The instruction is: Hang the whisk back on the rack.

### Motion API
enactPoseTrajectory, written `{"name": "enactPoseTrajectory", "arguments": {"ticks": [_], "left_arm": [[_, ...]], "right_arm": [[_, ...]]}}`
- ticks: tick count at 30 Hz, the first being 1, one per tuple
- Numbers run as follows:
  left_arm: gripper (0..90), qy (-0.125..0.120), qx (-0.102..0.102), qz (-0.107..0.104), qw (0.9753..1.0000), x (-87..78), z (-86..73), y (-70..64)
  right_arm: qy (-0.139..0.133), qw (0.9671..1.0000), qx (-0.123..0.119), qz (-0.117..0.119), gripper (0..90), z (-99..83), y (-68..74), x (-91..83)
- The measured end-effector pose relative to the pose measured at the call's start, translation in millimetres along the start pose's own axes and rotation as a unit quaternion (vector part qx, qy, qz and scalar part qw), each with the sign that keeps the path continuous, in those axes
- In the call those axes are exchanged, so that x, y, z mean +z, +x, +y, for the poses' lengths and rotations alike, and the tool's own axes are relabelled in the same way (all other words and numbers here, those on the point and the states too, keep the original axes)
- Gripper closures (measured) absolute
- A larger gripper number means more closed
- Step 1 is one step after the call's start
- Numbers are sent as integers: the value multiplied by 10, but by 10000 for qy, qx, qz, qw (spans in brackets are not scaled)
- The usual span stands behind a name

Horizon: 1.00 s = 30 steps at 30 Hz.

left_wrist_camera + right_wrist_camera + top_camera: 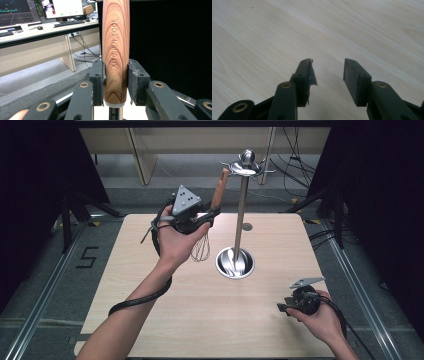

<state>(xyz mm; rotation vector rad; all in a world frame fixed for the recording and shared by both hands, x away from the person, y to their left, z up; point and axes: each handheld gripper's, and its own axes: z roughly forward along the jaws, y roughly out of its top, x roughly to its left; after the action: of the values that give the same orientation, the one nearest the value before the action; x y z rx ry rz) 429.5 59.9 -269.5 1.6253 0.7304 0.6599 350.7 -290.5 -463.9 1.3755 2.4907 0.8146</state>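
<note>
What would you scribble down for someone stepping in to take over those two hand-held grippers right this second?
Left gripper: shut on the wooden handle of a whisk, held upright above the table, wire end down, just left of the utensil stand.
Right gripper: open, holding nothing, low over the table's near right corner.
Stand: upright, its hooks around the top look bare; its round base seems to hold cutlery.
Done: whisk lifted off the table.
Left, probably: hang the whisk on a hook, if that is the aim. I cannot see a hanging loop on the handle.
</note>
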Motion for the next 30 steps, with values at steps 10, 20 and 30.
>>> {"name": "enactPoseTrajectory", "arguments": {"ticks": [10, 20, 30], "left_arm": [[680, 18, 31, 7, 10000, 51, 14, 16], [680, 64, 52, -15, 10000, 104, 19, 9], [680, 110, 40, -31, 9999, 151, 24, 0]], "right_arm": [[-1, 10000, -6, 1, 583, 0, 1, -1], [6, 10000, -18, -2, 583, -1, -4, 3], [4, 10000, -26, -2, 583, -2, -5, 6]]}}
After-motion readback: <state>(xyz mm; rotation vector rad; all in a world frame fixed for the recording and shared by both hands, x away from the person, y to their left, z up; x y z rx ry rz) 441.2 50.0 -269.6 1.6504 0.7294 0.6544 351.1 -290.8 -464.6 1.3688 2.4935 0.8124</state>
